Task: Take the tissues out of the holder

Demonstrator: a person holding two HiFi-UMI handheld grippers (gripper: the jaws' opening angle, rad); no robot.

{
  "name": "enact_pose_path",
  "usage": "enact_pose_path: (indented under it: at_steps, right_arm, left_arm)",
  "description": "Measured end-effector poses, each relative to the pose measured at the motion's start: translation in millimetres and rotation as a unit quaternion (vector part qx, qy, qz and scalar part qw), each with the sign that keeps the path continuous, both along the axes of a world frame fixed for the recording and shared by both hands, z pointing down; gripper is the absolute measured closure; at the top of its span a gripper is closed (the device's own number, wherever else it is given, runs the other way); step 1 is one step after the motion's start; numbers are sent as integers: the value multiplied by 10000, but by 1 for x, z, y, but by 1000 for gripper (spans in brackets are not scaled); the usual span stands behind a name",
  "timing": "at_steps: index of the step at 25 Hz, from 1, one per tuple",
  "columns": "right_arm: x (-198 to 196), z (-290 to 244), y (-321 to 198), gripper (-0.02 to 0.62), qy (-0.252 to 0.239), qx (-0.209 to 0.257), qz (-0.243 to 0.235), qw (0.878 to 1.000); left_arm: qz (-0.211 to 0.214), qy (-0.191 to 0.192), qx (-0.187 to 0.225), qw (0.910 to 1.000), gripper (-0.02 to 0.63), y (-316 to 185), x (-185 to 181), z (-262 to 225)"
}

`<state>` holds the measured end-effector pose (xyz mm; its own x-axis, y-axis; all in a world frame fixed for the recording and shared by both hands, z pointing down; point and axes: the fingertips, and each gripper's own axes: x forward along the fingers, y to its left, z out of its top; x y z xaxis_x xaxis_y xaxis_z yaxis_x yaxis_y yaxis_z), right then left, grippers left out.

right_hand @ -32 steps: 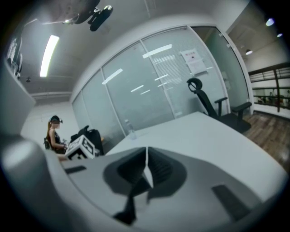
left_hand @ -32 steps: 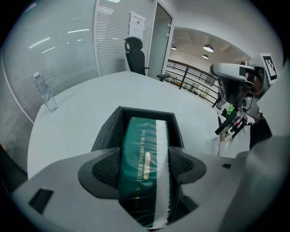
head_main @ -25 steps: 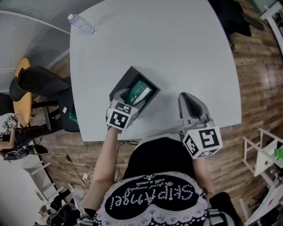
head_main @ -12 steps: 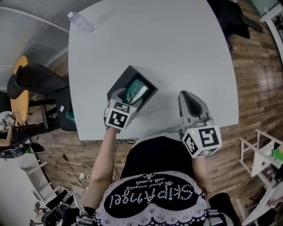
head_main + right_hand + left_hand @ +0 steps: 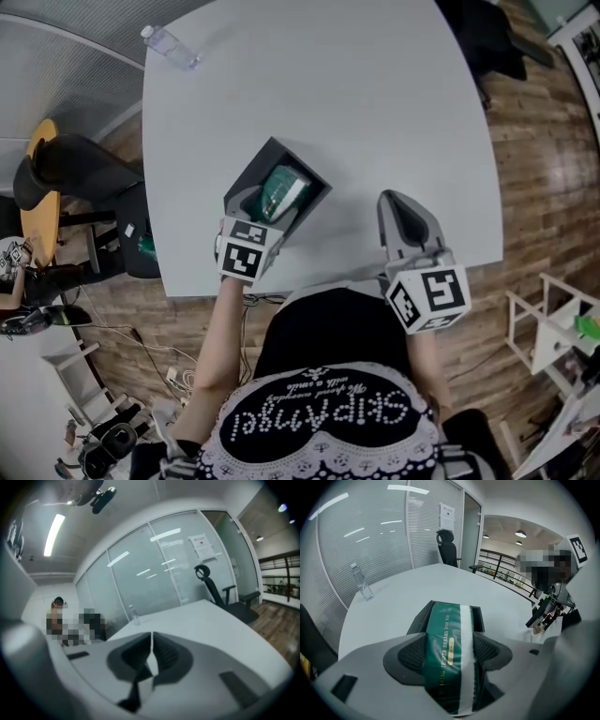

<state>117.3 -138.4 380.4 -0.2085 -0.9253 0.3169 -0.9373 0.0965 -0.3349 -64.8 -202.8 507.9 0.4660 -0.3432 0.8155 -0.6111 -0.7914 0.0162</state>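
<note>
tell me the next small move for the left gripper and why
Probably draw the left gripper back and up, lifting the green tissue pack clear of the dark holder. Its jaws are shut on the pack's near end, while the far end sits inside the holder. The right gripper, shut and empty, is away from the holder, so watch that the holder doesn't drag along.

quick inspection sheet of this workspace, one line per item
surface: pale grey table
job's things: green tissue pack reaching out of the dark holder
clutter: one water bottle at the table's far corner
grippers: left claw shut on the tissue pack; right claw shut, empty, over the near edge
cables: loose leads on the floor left of the table
surroundings: black office chair, wood floor, glass partition
</note>
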Motion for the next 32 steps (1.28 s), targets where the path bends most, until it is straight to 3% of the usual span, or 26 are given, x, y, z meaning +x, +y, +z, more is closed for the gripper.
enact_pose_path:
  at_steps: [16,32]
  right_arm:
    - [8,-9,8,560,156,46,104,9998]
    - [6,-28,2,560,379,145,-37,9992]
  left_arm:
    - [-470,685,550,9950,267,-12,0,-57]
    - [-1273,1499,1256,9724,267,-30,-20,-106]
